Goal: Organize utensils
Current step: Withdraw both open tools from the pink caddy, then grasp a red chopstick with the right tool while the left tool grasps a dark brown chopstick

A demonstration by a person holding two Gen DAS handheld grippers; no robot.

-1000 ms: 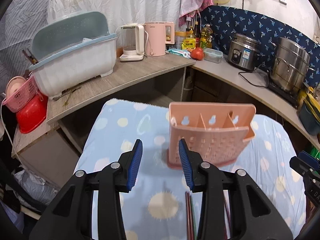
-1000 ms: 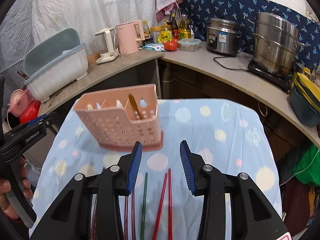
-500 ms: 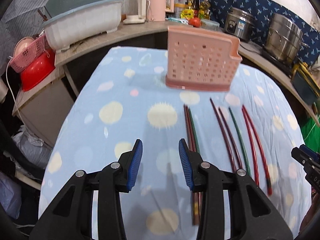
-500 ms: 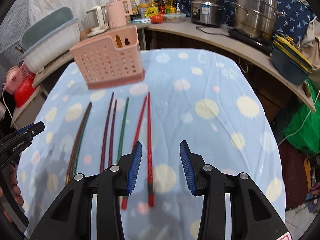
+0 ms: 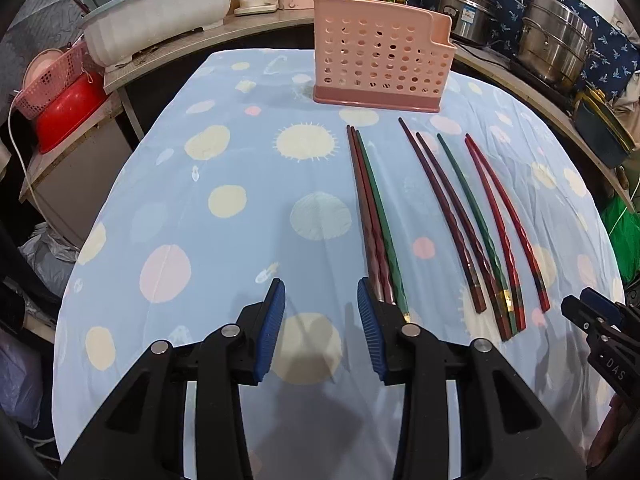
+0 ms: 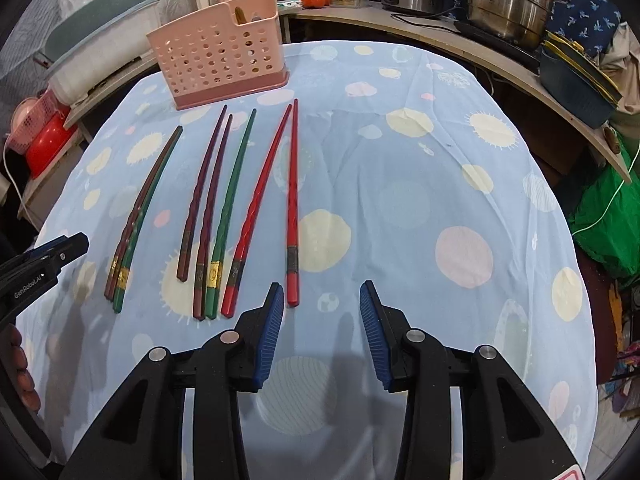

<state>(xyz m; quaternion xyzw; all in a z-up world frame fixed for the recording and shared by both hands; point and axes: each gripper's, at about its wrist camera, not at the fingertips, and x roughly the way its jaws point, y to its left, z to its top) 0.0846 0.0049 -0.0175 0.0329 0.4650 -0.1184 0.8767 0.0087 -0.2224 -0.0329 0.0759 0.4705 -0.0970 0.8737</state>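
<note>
A pink perforated utensil holder (image 5: 382,68) stands at the far side of the table; it also shows in the right wrist view (image 6: 218,58). Several red, maroon and green chopsticks lie in rows on the blue dotted cloth: a left bundle (image 5: 374,216) (image 6: 140,216), a middle group (image 5: 460,216) (image 6: 218,208), and a red pair (image 5: 504,220) (image 6: 276,200). My left gripper (image 5: 320,304) is open and empty, just left of the left bundle's near ends. My right gripper (image 6: 322,300) is open and empty, just right of the red pair's near ends.
The cloth-covered table (image 6: 420,200) drops off at its rounded edges. A counter behind holds a white dish bin (image 5: 160,24), kettles, bottles and steel pots (image 6: 508,4). A red bowl and pink basket (image 5: 60,92) sit at the left.
Both grippers have pulled back from the holder toward the near side of the table and tilted down, so the chopsticks now lie in front of them. Both stay open.
</note>
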